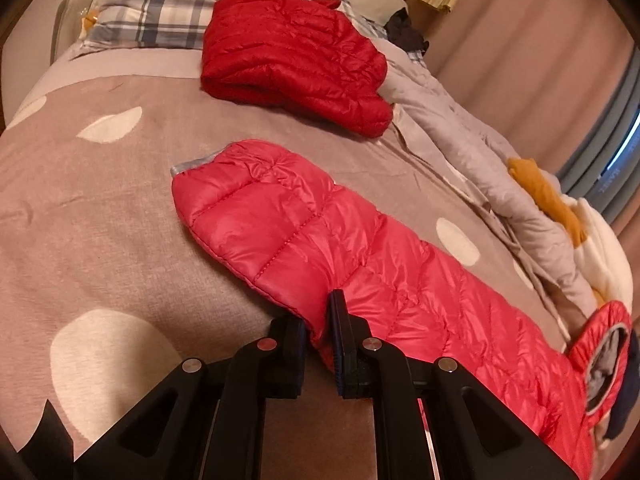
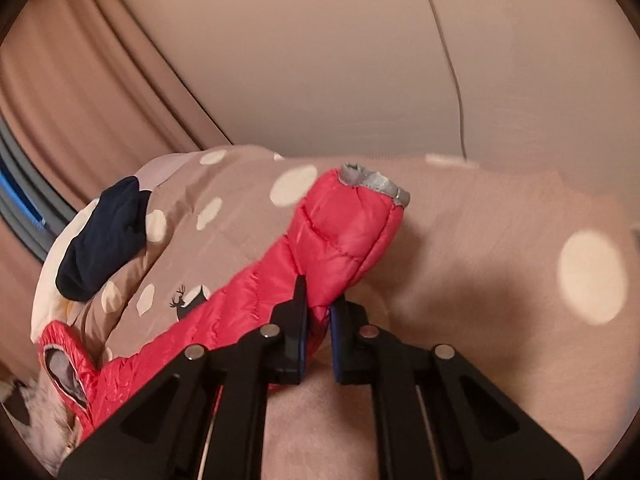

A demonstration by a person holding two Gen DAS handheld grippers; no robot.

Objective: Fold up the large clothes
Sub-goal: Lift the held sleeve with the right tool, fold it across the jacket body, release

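A pink-red quilted down jacket (image 1: 320, 240) lies stretched across the bed, grey lining showing at its far end and at a cuff on the right. My left gripper (image 1: 318, 320) is shut on the jacket's near edge. In the right wrist view the same jacket (image 2: 344, 232) rises in a fold with a grey trimmed end on top. My right gripper (image 2: 318, 312) is shut on its lower edge, a little above the bed.
A folded darker red down jacket (image 1: 292, 56) lies further up the bed (image 1: 100, 208). Plaid pillows (image 1: 160, 12) and piled clothes are at the head. A crumpled grey duvet (image 1: 480, 168) runs along the right side. A navy garment (image 2: 104, 236) lies on the duvet. Curtains hang beyond.
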